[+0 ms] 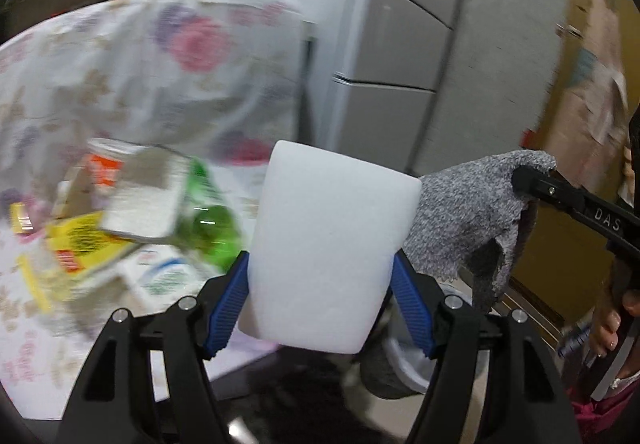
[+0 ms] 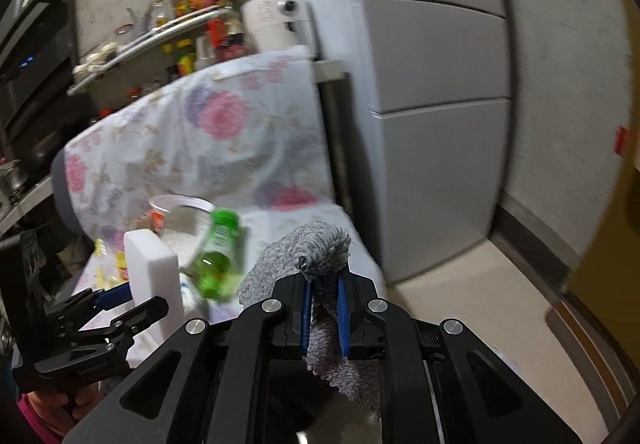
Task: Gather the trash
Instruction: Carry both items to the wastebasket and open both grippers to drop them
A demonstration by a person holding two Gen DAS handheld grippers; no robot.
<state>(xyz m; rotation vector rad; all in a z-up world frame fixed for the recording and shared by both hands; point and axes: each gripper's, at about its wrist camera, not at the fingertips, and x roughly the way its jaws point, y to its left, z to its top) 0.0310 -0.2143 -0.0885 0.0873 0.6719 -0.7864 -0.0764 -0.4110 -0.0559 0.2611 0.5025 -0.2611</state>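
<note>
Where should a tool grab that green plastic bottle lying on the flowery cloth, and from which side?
Grip the green bottle across its round body, just below the cap, coming down from above. It lies tilted among boxes, with the white cup close behind, so a side approach looks crowded. Both tools are full now: the left tool holds the white foam block, the right tool the grey cloth.

Motion blur smears the cartons (image 1: 80, 244), cup (image 1: 132, 180) and green bottle (image 1: 212, 228) on the flowered cloth (image 1: 140, 64), leaving labels unreadable. The white foam block (image 1: 328, 244) hides the cloth behind it, and the grey rag (image 2: 320, 256) masks the right tool's pads (image 2: 343, 318). Shelf jars (image 2: 188, 4) are too small to identify.
</note>
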